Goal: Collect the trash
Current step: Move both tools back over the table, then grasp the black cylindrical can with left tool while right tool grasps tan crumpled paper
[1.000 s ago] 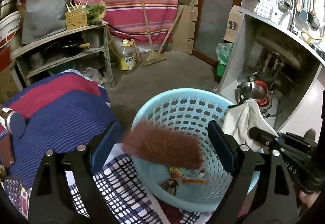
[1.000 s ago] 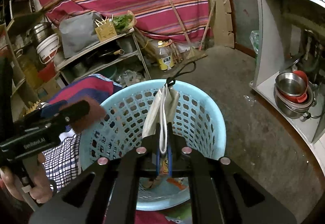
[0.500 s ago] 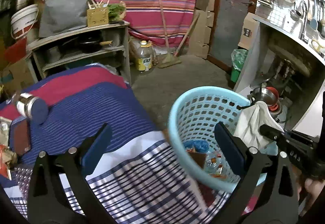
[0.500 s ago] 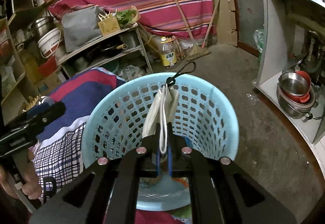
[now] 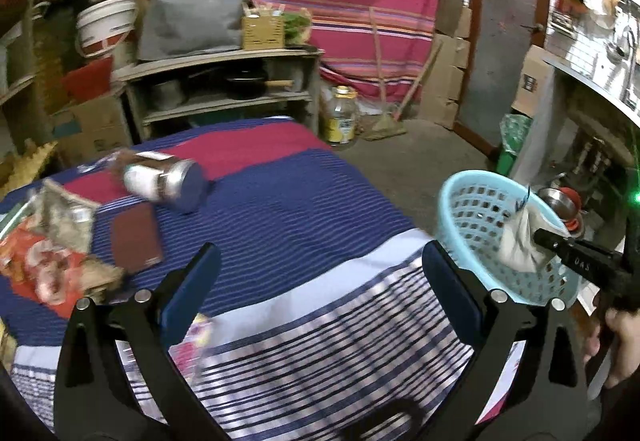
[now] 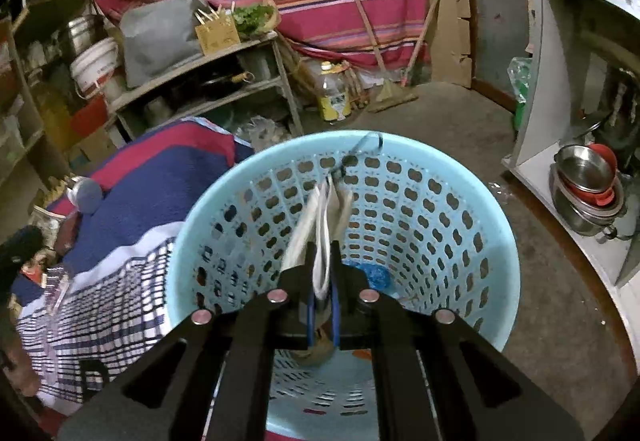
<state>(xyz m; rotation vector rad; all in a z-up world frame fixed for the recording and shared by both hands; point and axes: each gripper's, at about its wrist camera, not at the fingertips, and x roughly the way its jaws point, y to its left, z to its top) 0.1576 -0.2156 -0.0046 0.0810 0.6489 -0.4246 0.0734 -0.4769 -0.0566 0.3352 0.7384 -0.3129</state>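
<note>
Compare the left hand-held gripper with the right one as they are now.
The left hand-held gripper stands wide open with nothing between its fingers; the right hand-held gripper is shut on a pale cloth. The left points over the striped blanket toward the litter; the right sits at the blue basket, holding the cloth against its wall. Both have black frames and blue pads.
</note>
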